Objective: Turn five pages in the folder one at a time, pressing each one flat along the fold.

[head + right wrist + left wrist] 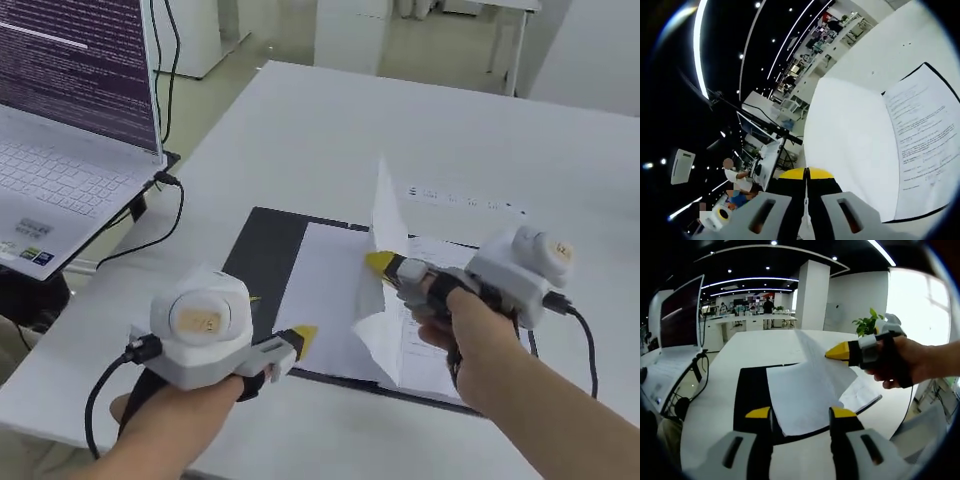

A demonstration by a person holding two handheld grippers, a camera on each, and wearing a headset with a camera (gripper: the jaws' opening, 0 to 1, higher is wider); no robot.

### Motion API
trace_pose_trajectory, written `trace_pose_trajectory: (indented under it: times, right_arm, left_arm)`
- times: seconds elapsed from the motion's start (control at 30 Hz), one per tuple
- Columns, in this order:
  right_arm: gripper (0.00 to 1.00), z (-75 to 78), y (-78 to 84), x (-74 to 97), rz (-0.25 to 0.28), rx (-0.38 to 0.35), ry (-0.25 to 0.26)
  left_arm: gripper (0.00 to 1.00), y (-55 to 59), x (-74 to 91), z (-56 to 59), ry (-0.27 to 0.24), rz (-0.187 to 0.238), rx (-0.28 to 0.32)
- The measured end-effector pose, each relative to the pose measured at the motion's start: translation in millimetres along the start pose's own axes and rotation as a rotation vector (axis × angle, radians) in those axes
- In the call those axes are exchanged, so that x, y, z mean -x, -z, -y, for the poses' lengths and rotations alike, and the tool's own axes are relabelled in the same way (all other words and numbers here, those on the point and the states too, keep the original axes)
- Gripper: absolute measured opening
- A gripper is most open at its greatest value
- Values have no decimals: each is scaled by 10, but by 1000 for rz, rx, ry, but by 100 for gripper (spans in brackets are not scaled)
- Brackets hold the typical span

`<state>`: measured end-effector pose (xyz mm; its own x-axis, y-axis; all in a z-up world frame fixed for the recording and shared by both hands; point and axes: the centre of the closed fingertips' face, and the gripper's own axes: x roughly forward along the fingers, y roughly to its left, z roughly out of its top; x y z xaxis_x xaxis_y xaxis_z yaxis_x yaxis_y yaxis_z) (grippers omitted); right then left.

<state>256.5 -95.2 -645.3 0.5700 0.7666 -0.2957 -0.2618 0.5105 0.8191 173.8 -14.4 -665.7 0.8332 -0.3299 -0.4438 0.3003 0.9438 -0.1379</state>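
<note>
Left gripper (300, 338) hovers at the folder's near edge, jaws wide, holding nothing. Folder (262, 252) lies open flat on the table (330, 120), right of the laptop (60, 170). Black cover and a flat white sheet (325, 285) sit left, printed sheet (920, 130) right. The fold runs near-to-far from the person, slightly skewed; the open spread's long axis runs across.

Page (386, 205) looks mid-turn: about upright over the fold, free edge up, lower part curled. Right gripper (382, 263) has its jaws clamped on it.

To do it well, I'd swing the page left in an arc about the fold, no pull away from the binding. Lay it on the white sheet, then press along the fold with the left gripper. The curl may crease if flattened fast.
</note>
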Motion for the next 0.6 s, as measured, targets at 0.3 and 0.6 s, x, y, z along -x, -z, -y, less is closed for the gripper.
trace_pose_trajectory:
  times: [0.3, 0.6]
  right_arm:
    - [0, 70, 179, -308, -70, 37, 57]
    - [0, 218, 433, -520, -157, 61, 116]
  left_arm:
    - [45, 36, 111, -186, -28, 1, 24]
    - [45, 85, 145, -175, -16, -4, 46]
